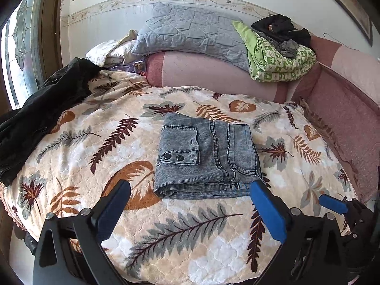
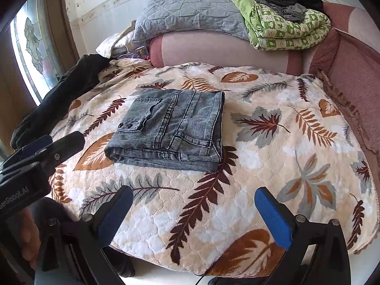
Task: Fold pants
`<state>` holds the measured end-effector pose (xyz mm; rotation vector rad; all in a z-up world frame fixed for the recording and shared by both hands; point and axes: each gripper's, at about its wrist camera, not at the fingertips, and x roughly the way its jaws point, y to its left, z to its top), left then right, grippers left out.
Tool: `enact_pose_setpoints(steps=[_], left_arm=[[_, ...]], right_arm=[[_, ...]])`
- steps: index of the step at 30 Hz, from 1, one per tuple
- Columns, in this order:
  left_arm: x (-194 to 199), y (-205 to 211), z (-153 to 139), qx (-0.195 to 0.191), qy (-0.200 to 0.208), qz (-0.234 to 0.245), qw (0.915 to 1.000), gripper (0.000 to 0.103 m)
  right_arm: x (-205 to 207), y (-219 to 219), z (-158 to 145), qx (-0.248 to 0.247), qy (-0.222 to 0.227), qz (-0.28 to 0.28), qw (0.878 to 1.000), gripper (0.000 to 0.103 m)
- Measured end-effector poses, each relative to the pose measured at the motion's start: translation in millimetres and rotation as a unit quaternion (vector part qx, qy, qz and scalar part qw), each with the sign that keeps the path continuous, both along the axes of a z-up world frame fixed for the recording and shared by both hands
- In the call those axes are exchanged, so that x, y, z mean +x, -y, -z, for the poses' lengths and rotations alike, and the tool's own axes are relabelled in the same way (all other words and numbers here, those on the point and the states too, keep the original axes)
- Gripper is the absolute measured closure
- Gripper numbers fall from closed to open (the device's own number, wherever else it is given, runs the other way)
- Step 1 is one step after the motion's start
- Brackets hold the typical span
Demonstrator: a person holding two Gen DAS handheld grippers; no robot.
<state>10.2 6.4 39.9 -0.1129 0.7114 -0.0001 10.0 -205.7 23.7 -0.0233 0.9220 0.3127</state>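
Grey washed-denim pants [image 1: 204,156] lie folded into a compact rectangle on the leaf-patterned blanket [image 1: 190,225]; they also show in the right wrist view [image 2: 171,128]. My left gripper [image 1: 190,190] is open and empty, just in front of the pants' near fold. My right gripper [image 2: 193,194] is open and empty, held back from the pants over the blanket. The left gripper appears at the left edge of the right wrist view [image 2: 47,147]. The right gripper's blue fingertip [image 1: 330,203] shows at the right of the left wrist view.
A black garment [image 1: 42,114] lies on the blanket's left side. Behind are a pink sofa back [image 1: 213,71], a grey quilted pillow [image 1: 190,30], a folded green quilt [image 1: 277,57] and dark clothes [image 1: 282,28]. A window [image 1: 21,47] is at left.
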Motion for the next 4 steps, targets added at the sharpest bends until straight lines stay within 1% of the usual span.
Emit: enact_pose_setpoints(steps=[4], left_arm=[[7.7,2.7,-1.4,0.013,0.007,-0.001,0.9999,0.001]], right_arm=[[2.9,-0.4,3.6,0.000,-0.004,0.001,1.000,0.000]])
